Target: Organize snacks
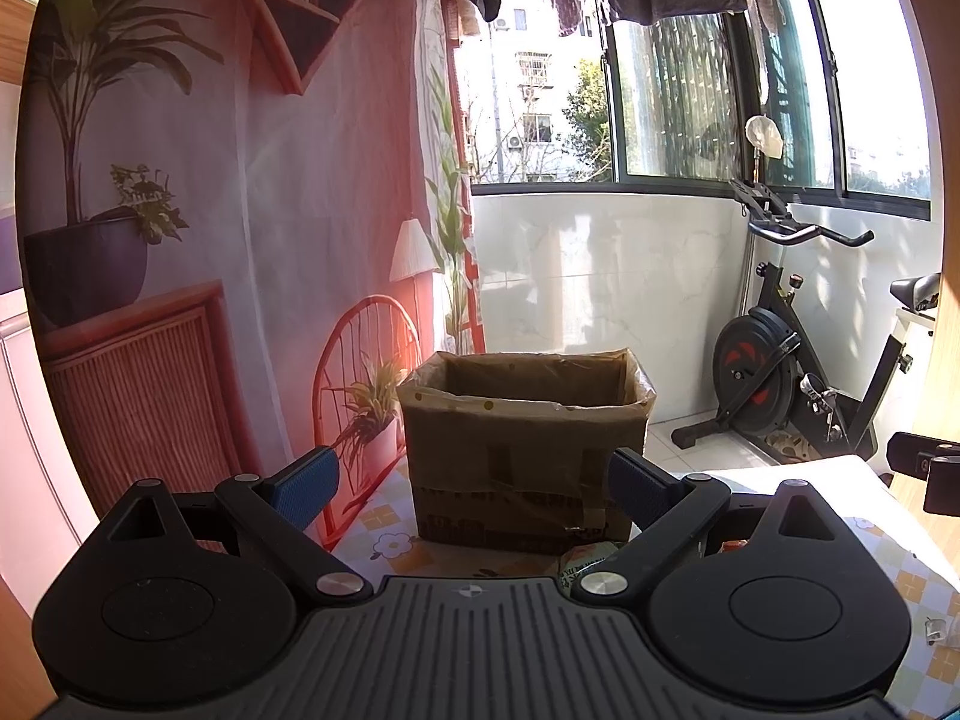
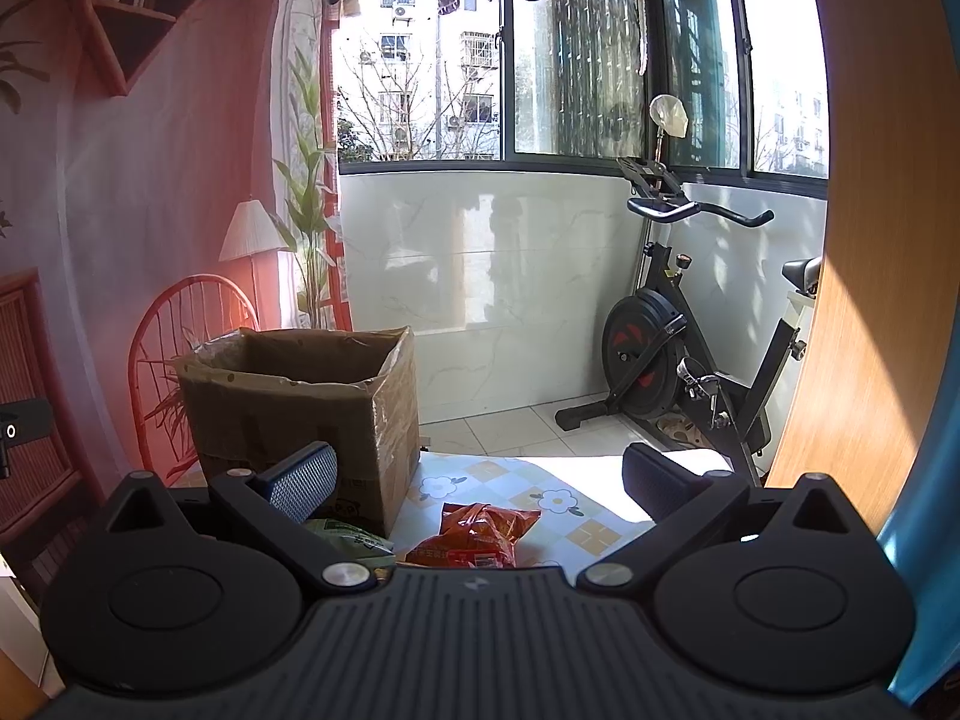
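Note:
An open brown cardboard box (image 1: 522,444) stands on the flowered tablecloth, straight ahead of my left gripper (image 1: 474,480), which is open and empty. The box also shows in the right wrist view (image 2: 306,414), ahead and to the left. My right gripper (image 2: 480,480) is open and empty. A red snack bag (image 2: 474,531) lies on the cloth just in front of it, between its fingers. A green snack bag (image 2: 348,540) lies beside the box's near corner; its edge shows in the left wrist view (image 1: 585,561).
The table (image 2: 576,516) ends a little beyond the box. An exercise bike (image 2: 690,360) stands on the tiled floor at the right by the window. A printed backdrop (image 1: 210,240) hangs along the left. A wooden panel (image 2: 870,240) is at the far right.

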